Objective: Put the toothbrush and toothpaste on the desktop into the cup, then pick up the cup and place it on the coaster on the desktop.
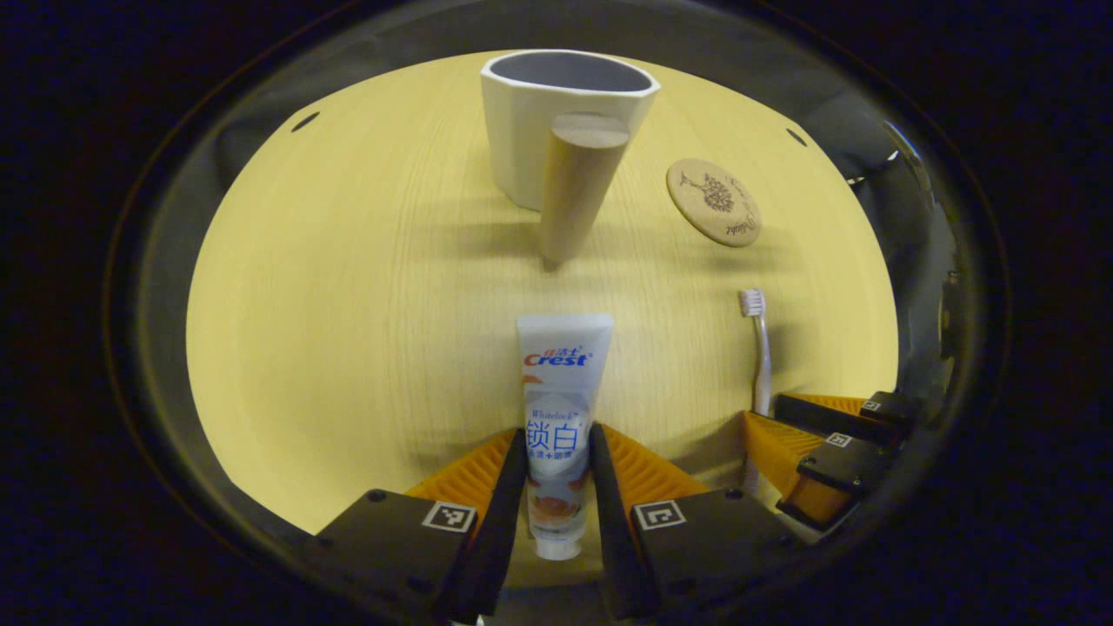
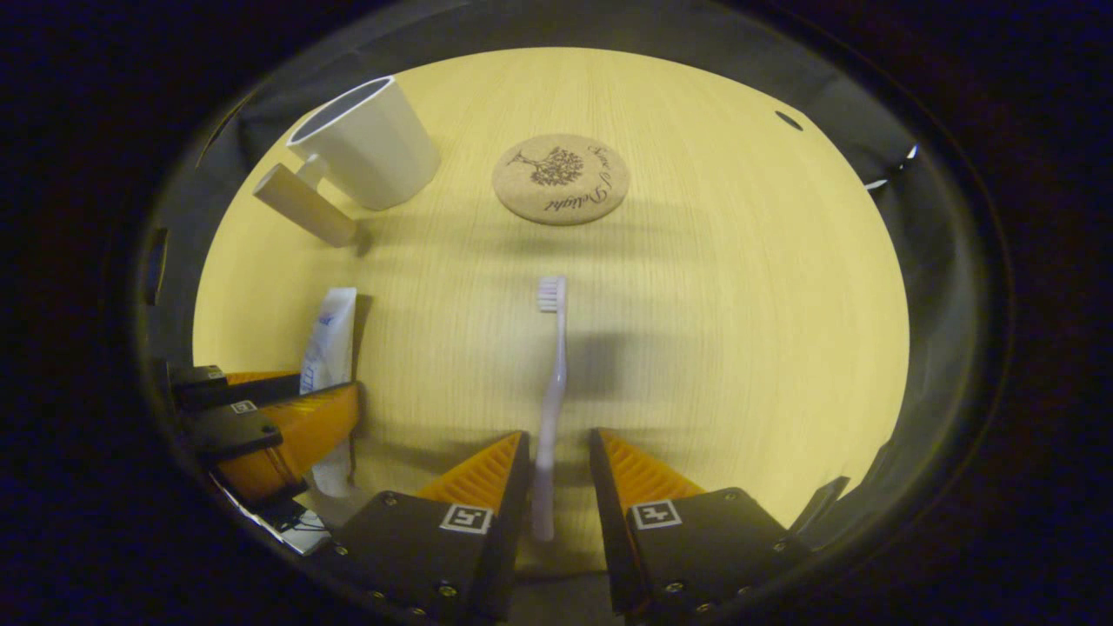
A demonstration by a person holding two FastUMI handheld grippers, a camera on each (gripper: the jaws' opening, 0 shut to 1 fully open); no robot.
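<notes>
A white toothpaste tube (image 1: 561, 391) lies on the wooden desktop (image 1: 348, 304), cap end toward me. My left gripper (image 1: 559, 443) is shut on its lower half, both fingers against its sides. Beyond it stands a white cup (image 1: 565, 130) with a wooden handle (image 1: 578, 187). A round cork coaster (image 1: 715, 203) lies to its right. In the right gripper view a pale toothbrush (image 2: 554, 365) lies with bristles pointing away. My right gripper (image 2: 559, 448) is open around its handle, with a gap on the right side. The cup (image 2: 374, 148), coaster (image 2: 561, 178) and toothpaste (image 2: 330, 339) also appear there.
Each gripper appears in the other's view: the right gripper (image 1: 769, 416) by the toothbrush (image 1: 763, 348), the left gripper (image 2: 326, 382) at the toothpaste. Dark cloth walls ring the desktop on all sides.
</notes>
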